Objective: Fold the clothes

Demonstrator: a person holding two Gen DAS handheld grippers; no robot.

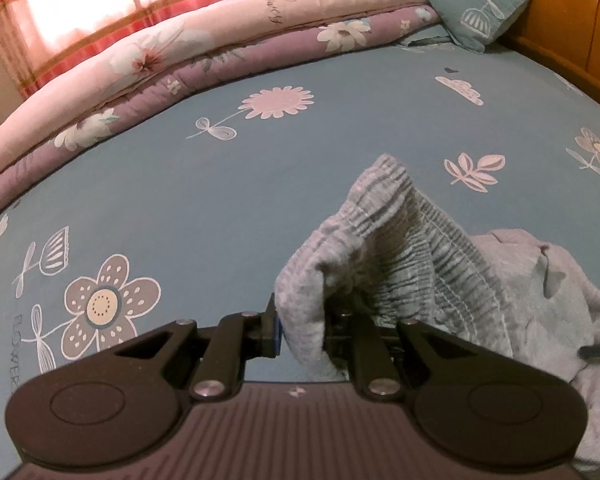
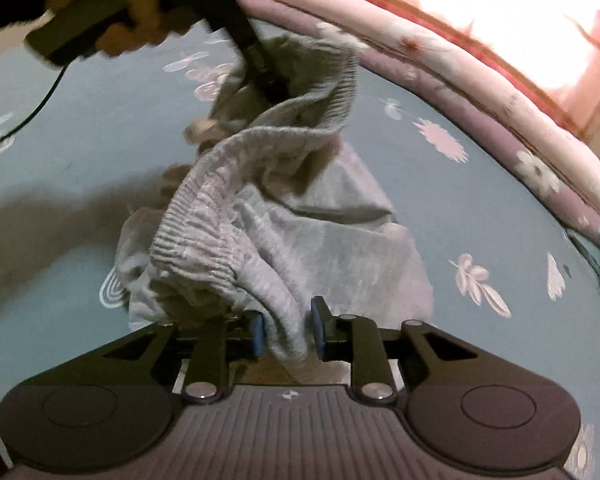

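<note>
A grey garment point(image 1: 400, 240) with a ribbed elastic waistband is lifted off the blue flowered bed sheet point(image 1: 180, 200). My left gripper point(image 1: 302, 332) is shut on one edge of the waistband, and cloth hides its right finger. In the right wrist view the garment point(image 2: 320, 220) stretches between both grippers. My right gripper point(image 2: 288, 332) is near the bottom, its blue pads closed on a fold of the waistband. The left gripper point(image 2: 268, 76) is at the top, held by a person's hand point(image 2: 140, 12), pinching the far end.
A folded pink and purple flowered quilt point(image 1: 140, 64) lies along the far side of the bed. A blue pillow point(image 1: 472, 4) leans against the wooden headboard point(image 1: 560, 40). A checked curtain point(image 1: 60, 12) glows behind. A black cable point(image 2: 40, 108) hangs from the left gripper.
</note>
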